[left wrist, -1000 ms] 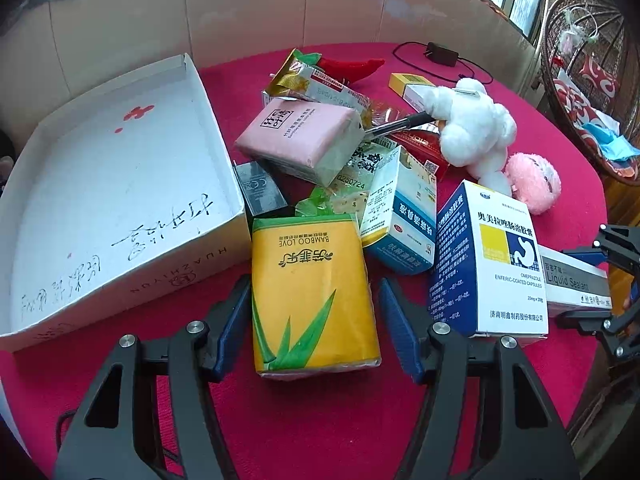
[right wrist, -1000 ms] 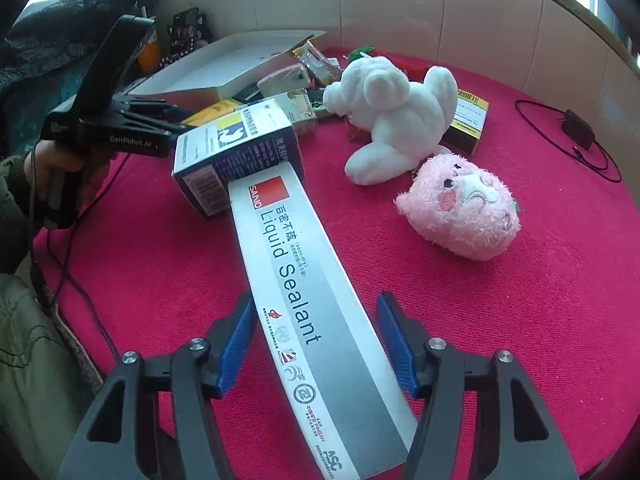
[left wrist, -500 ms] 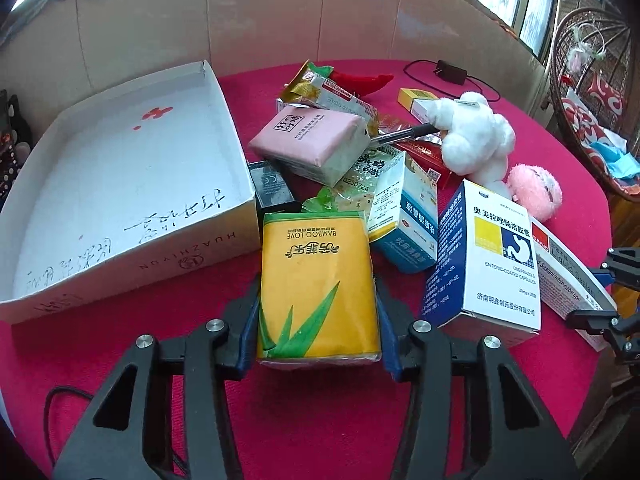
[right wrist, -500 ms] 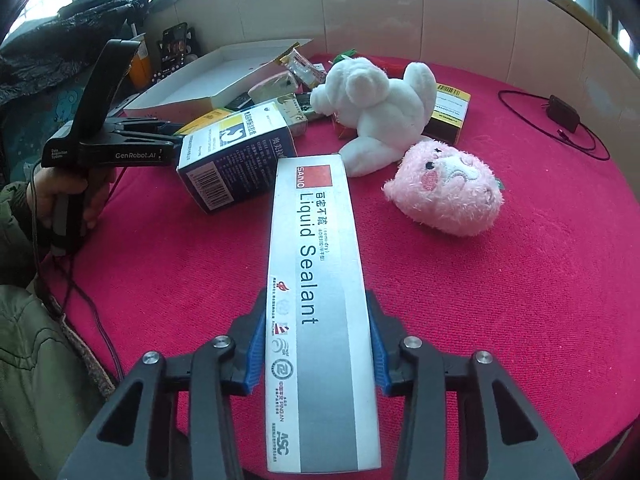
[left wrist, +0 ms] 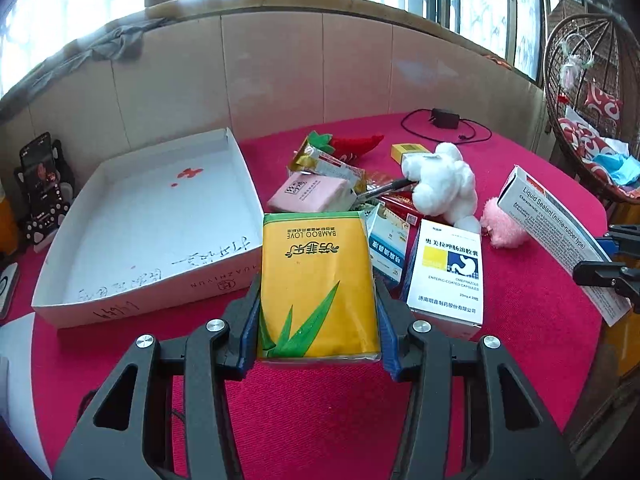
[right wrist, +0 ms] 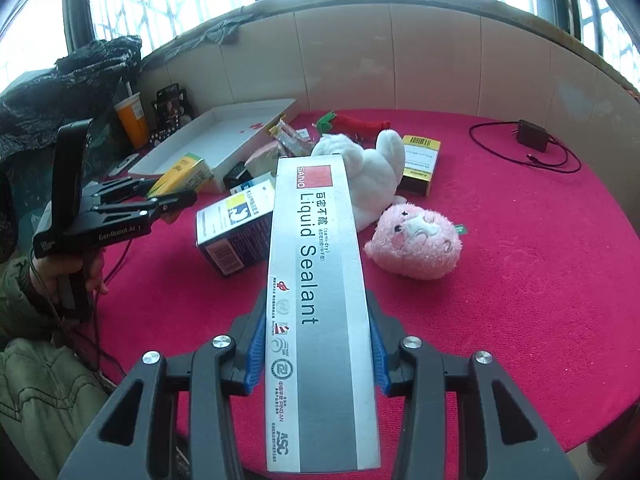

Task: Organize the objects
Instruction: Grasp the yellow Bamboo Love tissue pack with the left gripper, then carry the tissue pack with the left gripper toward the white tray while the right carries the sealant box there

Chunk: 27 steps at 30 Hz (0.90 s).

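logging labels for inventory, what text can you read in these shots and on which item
"BAMBOO LOVE": yellow pack
"Liquid Sealant", "SANO": long box
"OMEPRAZOLE ENTERIC-COATED CAPSULES": blue box
"HUAZHIYUN": white tray
"GenRobot.AI": left tool
Chinese print and other small text: too small to read.

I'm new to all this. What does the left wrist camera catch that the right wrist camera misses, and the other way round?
Only the left wrist view shows the hanging wicker chair and the whole face of the yellow tissue pack clamped in the left gripper. Only the right wrist view shows the orange cup, the holder's hand, and the front of the liquid sealant box clamped in the right gripper. Both show the white tray, white plush, pink plush and black charger.
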### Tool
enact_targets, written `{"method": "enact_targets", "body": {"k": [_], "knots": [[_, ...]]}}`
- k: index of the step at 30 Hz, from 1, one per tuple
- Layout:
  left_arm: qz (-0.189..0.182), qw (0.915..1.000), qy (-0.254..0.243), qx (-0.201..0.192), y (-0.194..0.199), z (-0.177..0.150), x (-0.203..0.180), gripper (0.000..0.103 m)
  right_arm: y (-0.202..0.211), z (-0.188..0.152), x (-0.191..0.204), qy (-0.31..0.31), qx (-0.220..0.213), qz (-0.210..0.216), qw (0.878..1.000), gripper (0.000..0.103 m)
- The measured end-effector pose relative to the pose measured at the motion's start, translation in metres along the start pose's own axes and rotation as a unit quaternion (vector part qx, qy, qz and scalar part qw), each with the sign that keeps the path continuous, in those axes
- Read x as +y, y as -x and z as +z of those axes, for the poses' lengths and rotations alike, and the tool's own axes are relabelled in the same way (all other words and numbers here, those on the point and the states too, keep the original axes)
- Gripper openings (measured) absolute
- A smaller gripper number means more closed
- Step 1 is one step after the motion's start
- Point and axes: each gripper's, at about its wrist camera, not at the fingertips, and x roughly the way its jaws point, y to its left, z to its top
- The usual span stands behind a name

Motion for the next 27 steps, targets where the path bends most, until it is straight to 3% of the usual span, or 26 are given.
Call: {"method": "enact_targets", "body": {"k": [9, 27], "knots": [[0.036, 0.9986, 0.026, -0.029, 0.026, 0.003, 0.022, 0.048, 0.008, 0.029, 0.000, -0.047, -0.047, -0.008, 0.998, 0.043], [0.113, 0.9895, 0.083, -0.035, 0.047, -0.003, 0.065, 0.048, -0.018, 0.075, 0.044, -0.041, -0.059, -0.003, 0.997, 0.043]]}}
